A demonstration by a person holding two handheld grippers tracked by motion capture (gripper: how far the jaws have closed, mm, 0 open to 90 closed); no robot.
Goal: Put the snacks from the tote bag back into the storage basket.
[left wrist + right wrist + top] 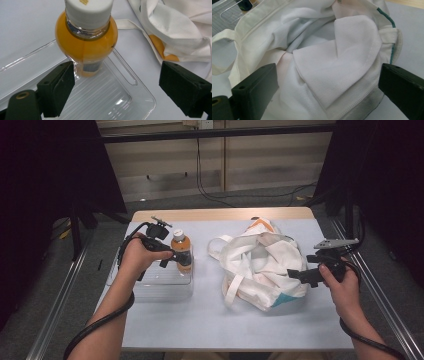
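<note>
Item 1, left gripper point(181, 258): I have it at the bottle point(181, 251), jaws spread wide and not yet touching. In the left gripper view the bottle point(86, 42) stands upright between and just beyond the two pads, one pad point(58, 87) close beside its lower body.

Item 2, bottle: orange drink, white cap, standing at the far right corner of the clear plastic tray point(150, 287), on the left half of the table point(210, 330).

Item 3, right gripper point(299, 275): held at the right edge of the white cloth bag point(260, 265), jaws apart. In the right gripper view folded cloth point(337, 67) lies between the pads; I think they are clear of it, though the fabric hides the contact line.

Item 4, step in hand: I judge this the approach to grasp the bottle, with the bag as its likely destination. The next move calls for advancing the left jaws around the bottle's body and closing, while the right takes hold of the bag's rim.

Item 5, pose: left wrist turned inward, gripper pointing right; right forearm comes from the near right, gripper pointing left.
</note>
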